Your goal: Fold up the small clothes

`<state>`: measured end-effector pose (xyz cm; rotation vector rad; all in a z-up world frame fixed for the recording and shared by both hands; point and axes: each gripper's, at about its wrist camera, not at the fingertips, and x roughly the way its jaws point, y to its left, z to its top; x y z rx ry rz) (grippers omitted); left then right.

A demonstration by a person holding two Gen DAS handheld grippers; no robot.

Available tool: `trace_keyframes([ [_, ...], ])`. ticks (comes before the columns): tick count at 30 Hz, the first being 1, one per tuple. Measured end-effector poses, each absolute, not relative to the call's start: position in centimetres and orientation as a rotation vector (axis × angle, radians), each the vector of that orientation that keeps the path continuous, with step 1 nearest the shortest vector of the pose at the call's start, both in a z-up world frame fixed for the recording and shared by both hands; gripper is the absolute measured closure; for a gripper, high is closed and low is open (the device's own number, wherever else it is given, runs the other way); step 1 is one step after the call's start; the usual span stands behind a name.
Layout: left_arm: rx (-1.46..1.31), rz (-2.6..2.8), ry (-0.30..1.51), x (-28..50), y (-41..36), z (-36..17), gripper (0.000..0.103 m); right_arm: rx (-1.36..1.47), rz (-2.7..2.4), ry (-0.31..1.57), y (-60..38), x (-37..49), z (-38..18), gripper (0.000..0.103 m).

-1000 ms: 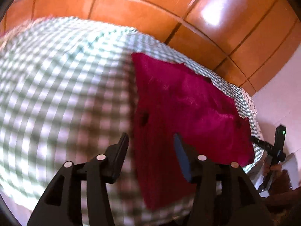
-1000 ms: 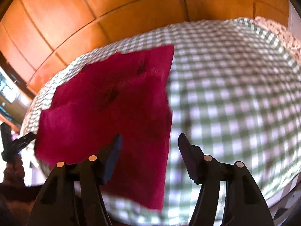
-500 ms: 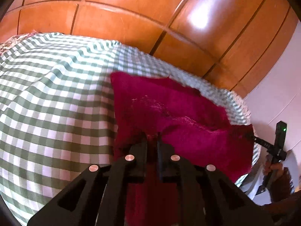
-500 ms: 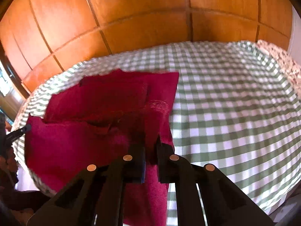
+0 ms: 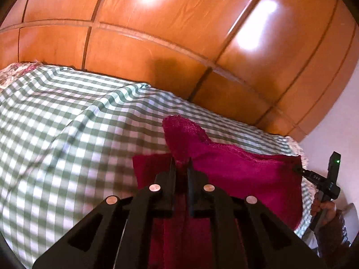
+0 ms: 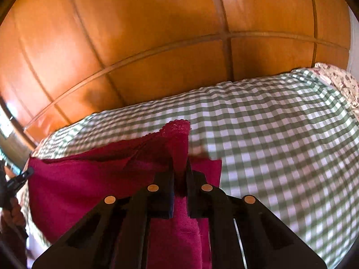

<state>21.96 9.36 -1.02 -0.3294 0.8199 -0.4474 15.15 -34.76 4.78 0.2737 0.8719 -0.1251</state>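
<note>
Both grippers clamping the near edge of the crimson cloth and carrying it up and over, first fold in progress.

The left gripper [image 5: 181,164] is pinching one near corner of the crimson cloth [image 5: 242,170], and the right gripper [image 6: 180,164] is pinching the other; a second ago both sets of jaws were standing open over the flat garment, half a second ago they were closing on its edge. Now the gripped edge is rising off the green gingham bedspread [image 5: 67,134], a scalloped hem is flopping above each grip, and the far half is lying flat underneath. The fold is likely heading toward the wooden wardrobe [image 5: 157,44] side; edges are not yet aligned or released.
</note>
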Motion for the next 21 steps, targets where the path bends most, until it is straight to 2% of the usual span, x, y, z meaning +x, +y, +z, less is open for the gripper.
trace_keyframes([
  [11, -0.225, -0.264, 1.010, 29.8, 5.7, -8.4, 0.095, 0.292, -0.271, 0.997, -36.8, 20.2, -2.9, 0.099],
  [12, -0.206, -0.254, 1.006, 29.8, 5.5, -8.3, 0.092, 0.272, -0.270, 0.993, -36.5, 20.3, -2.8, 0.099],
  [15, -0.196, -0.201, 1.008, 29.7, 5.9, -7.3, 0.071, 0.241, -0.287, 0.979, -36.1, 20.0, -1.7, 0.098],
  [18, -0.237, -0.195, 0.960, 28.5, 7.1, -5.6, 0.071, 0.183, -0.280, 0.910, -34.4, 19.0, 0.7, 0.098],
  [19, -0.242, -0.196, 0.938, 27.7, 7.6, -5.0, 0.071, 0.177, -0.258, 0.894, -33.6, 18.5, 1.3, 0.095],
  [20, -0.239, -0.201, 0.925, 27.0, 7.9, -4.5, 0.071, 0.173, -0.238, 0.885, -32.9, 18.3, 1.7, 0.078],
  [21, -0.232, -0.207, 0.910, 26.0, 8.4, -4.0, 0.071, 0.162, -0.202, 0.866, -31.6, 17.7, 2.3, 0.047],
])
